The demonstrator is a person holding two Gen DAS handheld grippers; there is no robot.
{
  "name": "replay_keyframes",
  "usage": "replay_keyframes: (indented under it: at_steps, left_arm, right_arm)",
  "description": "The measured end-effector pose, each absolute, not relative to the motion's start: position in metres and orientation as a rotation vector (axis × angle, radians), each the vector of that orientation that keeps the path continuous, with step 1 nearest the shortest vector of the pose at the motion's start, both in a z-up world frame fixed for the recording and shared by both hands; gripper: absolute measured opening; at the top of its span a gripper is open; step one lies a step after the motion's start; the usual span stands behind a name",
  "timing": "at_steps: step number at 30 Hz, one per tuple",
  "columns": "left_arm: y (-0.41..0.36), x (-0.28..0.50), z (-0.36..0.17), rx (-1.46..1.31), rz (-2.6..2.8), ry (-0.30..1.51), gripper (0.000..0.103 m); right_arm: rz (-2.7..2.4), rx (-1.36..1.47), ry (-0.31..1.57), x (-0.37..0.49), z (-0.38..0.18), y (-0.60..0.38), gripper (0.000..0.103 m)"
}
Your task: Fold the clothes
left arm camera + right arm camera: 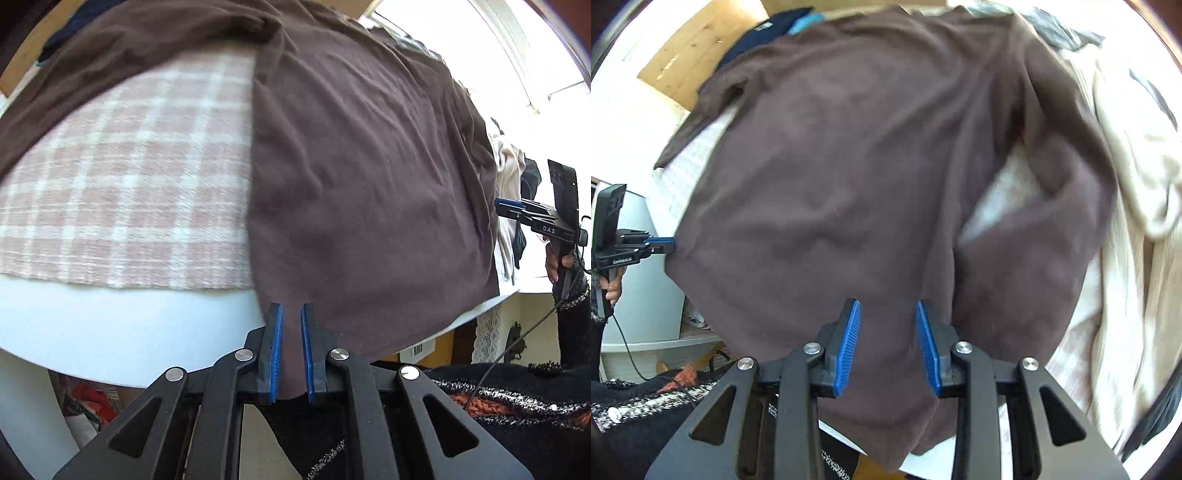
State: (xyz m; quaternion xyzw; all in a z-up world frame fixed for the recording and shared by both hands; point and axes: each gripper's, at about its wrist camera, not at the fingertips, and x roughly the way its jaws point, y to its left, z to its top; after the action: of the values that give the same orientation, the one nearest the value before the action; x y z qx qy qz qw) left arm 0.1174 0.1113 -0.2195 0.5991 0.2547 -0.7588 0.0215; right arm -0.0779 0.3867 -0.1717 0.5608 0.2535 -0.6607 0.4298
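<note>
Two blue-padded fingers of the left gripper (291, 314) stand slightly apart over the near hem of the brown shirt (369, 177), cloth between them, not pinched. It lies spread on a checked cloth (125, 184) over the white table (110, 325)

Right wrist view: the right gripper (888, 310) stands wider, hem between its pads, unclamped, cream garment (1137, 155) alongside

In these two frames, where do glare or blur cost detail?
Left wrist view: the window is blown out white and the checked cloth is smeared by motion. Right wrist view: the brown shirt looks soft, and the corners are overexposed.
</note>
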Motion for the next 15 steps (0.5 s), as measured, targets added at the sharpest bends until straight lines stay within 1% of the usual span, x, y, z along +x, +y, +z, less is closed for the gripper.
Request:
replay_keyframes:
  at_steps: [1, 2, 3, 6, 9, 13, 15]
  left_arm:
    - [0.093, 0.123, -0.210, 1.799, -2.340, 0.772, 0.019]
    - [0.073, 0.130, -0.201, 1.752, -2.322, 0.748, 0.022]
    - [0.051, 0.137, -0.193, 1.714, -2.300, 0.721, 0.026]
    - [-0.035, 0.166, -0.178, 1.638, -2.235, 0.647, 0.027]
    - [-0.096, 0.173, -0.180, 1.579, -2.182, 0.647, 0.027]
    - [-0.158, 0.171, -0.195, 1.584, -2.140, 0.579, 0.027]
    - [-0.187, 0.168, -0.203, 1.588, -2.129, 0.583, 0.027]
  right_arm:
    - [-1.636, 1.326, 0.650, -0.080, -0.156, 0.368, 0.036]
    - [-1.620, 1.252, 0.669, -0.081, -0.142, 0.348, 0.042]
    - [-1.600, 1.176, 0.693, -0.080, -0.132, 0.325, 0.043]
    - [-1.507, 1.019, 0.770, -0.080, -0.114, 0.254, 0.044]
    - [-1.439, 1.014, 0.825, -0.091, -0.117, 0.187, 0.044]
    - [-1.416, 1.048, 0.844, -0.109, -0.135, 0.108, 0.044]
    - [-1.408, 1.059, 0.877, -0.113, -0.146, 0.077, 0.044]
